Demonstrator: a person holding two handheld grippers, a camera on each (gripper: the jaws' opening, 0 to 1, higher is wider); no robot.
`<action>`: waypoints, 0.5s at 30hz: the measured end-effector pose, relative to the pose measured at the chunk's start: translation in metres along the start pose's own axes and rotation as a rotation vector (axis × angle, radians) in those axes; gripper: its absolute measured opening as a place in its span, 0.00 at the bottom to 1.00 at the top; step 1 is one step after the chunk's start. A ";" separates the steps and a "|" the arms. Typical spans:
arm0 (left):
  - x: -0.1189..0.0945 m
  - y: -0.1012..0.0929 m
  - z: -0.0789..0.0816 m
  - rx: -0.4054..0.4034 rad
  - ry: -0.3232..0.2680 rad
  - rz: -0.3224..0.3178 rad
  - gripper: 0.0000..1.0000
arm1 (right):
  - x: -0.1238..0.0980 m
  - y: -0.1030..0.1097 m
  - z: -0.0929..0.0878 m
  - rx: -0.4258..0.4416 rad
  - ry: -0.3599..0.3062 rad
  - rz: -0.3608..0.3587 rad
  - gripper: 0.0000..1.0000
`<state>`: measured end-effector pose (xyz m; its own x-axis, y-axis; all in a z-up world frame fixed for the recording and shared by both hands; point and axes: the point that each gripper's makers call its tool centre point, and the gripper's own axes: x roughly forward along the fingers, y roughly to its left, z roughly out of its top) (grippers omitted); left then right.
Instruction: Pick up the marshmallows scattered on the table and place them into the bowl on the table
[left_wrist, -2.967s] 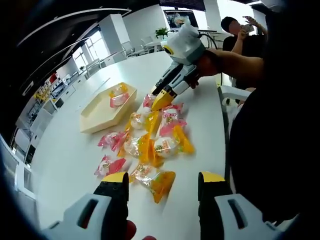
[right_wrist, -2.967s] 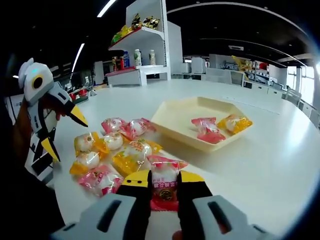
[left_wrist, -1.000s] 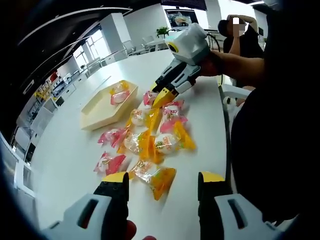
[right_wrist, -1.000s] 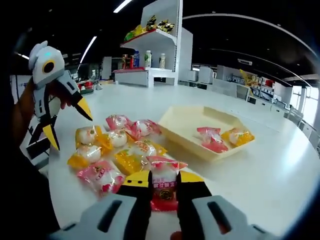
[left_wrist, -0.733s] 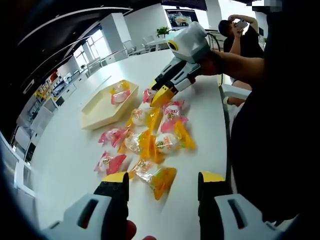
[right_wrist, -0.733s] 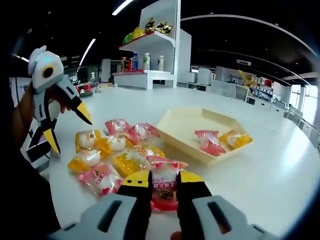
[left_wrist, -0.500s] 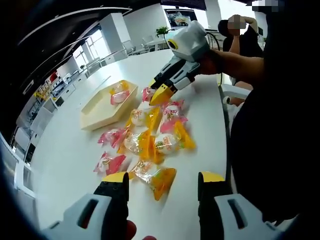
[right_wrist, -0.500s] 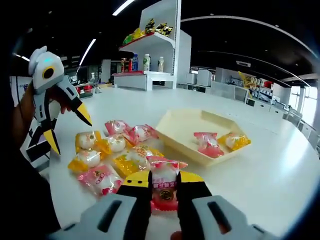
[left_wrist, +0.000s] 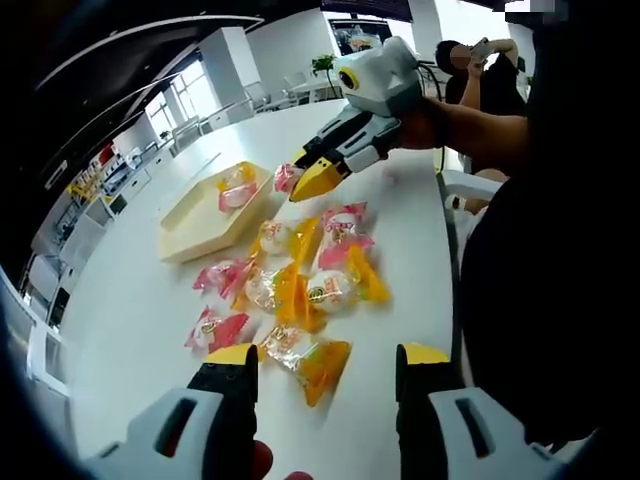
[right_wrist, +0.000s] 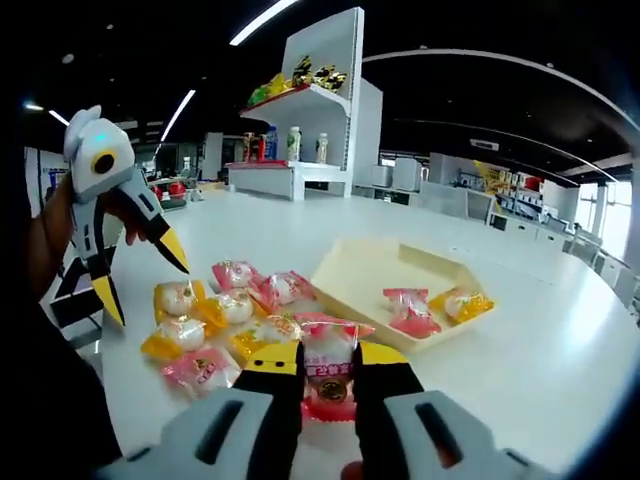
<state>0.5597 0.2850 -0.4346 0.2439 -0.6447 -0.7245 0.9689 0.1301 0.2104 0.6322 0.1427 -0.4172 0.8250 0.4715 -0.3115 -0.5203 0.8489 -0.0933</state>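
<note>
My right gripper (right_wrist: 328, 362) is shut on a pink-wrapped marshmallow (right_wrist: 328, 372) and holds it above the white table. In the left gripper view, the right gripper (left_wrist: 312, 180) hangs beside the near end of the cream bowl (left_wrist: 190, 232), with the pink marshmallow (left_wrist: 286, 177) in its yellow tips. The bowl (right_wrist: 352, 262) holds a pink sweet (right_wrist: 410, 311) and a yellow one (right_wrist: 462, 303). Several pink and yellow marshmallows (left_wrist: 300, 280) lie scattered on the table. My left gripper (left_wrist: 328, 360) is open just short of a yellow marshmallow (left_wrist: 310, 362). The left gripper (right_wrist: 145, 285) also appears open over the pile (right_wrist: 215, 320).
The table's edge (left_wrist: 447, 220) runs close on the right of the left gripper view, with a white chair (left_wrist: 470, 185) beyond it. A person (left_wrist: 470, 70) stands at the far end. A white shelf unit with goods (right_wrist: 310, 95) stands behind the table.
My right gripper has risen with the pink marshmallow and moved away from the pile toward the bowl. The left gripper stays open in place.
</note>
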 end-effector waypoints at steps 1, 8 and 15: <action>0.000 0.000 0.000 0.001 0.000 -0.001 0.56 | 0.000 0.000 0.001 0.010 -0.005 0.004 0.20; -0.001 0.001 0.000 0.000 -0.003 0.004 0.56 | -0.001 -0.001 0.004 0.026 -0.018 0.004 0.20; 0.000 0.004 -0.001 -0.007 -0.006 0.009 0.56 | -0.002 -0.003 0.014 0.025 -0.049 -0.004 0.20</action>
<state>0.5633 0.2864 -0.4343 0.2525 -0.6477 -0.7188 0.9669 0.1413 0.2124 0.6356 0.1422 -0.4035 0.8371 0.4789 -0.2643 -0.5119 0.8561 -0.0701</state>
